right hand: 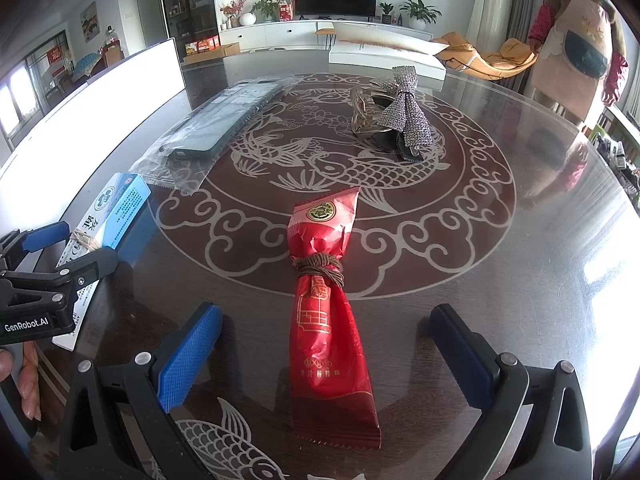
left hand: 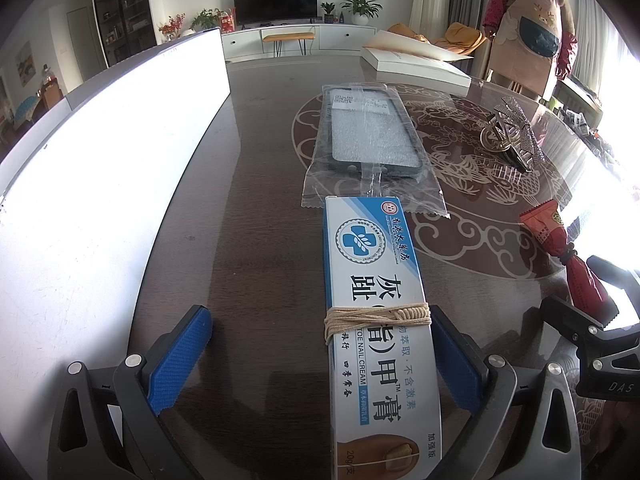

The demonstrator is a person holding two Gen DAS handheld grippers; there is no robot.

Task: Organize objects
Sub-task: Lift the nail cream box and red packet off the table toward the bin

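A blue-and-white nail cream box (left hand: 376,320) bound with tan string lies on the table between the fingers of my left gripper (left hand: 318,320). That gripper is open; the box rests against its right pad (left hand: 452,356) and stands well clear of the left pad. A red snack packet (right hand: 324,300) tied with brown string lies lengthwise between the wide-open fingers of my right gripper (right hand: 326,312), touching neither pad. From the right wrist view, the left gripper (right hand: 76,246) straddles the box (right hand: 116,204). The packet (left hand: 560,236) also shows at the right of the left wrist view.
A phone case in a clear bag (left hand: 368,132) lies ahead of the box. A rhinestone bow hair clip (right hand: 400,120) sits mid-table. A white flat box (right hand: 384,60) lies at the far edge, a white panel (left hand: 100,160) stands left, and a person in an apron (right hand: 576,52) stands beyond.
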